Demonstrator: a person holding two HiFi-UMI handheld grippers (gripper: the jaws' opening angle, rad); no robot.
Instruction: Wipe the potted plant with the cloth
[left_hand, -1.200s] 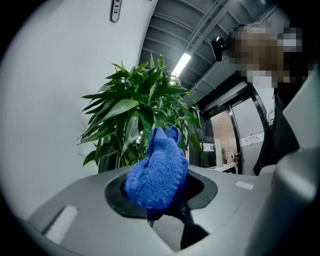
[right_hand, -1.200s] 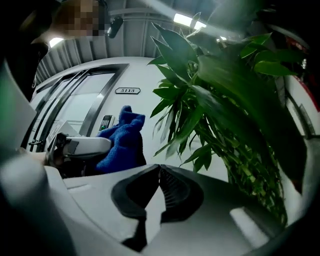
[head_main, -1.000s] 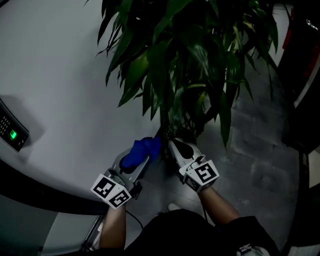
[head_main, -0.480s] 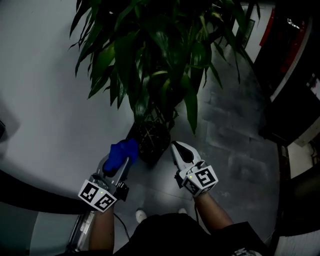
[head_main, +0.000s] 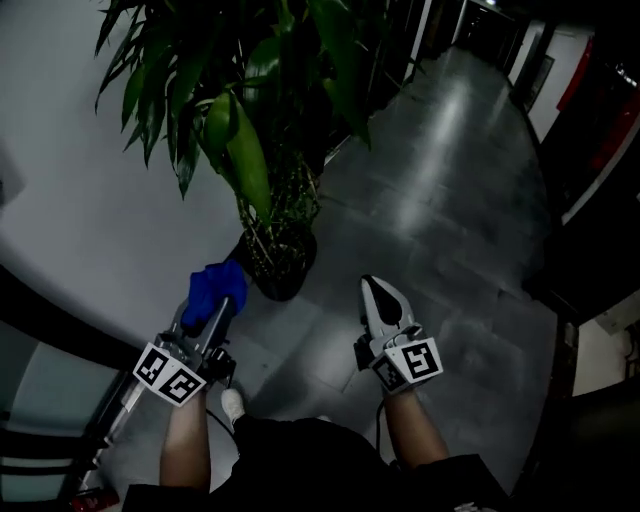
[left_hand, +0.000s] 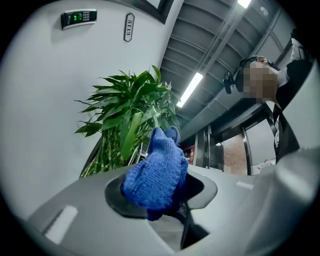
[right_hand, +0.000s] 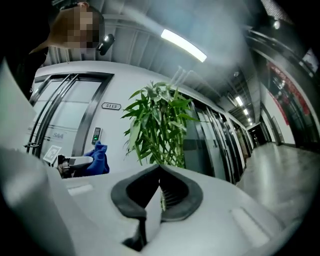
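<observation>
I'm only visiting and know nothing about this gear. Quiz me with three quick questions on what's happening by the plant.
1. True or false: the right gripper is shut with nothing between its jaws.
2. What holds the blue cloth? A) left gripper B) right gripper C) neither
3. Fill in: the potted plant stands on the ____.
Key: 1 true; 2 A; 3 floor.
</observation>
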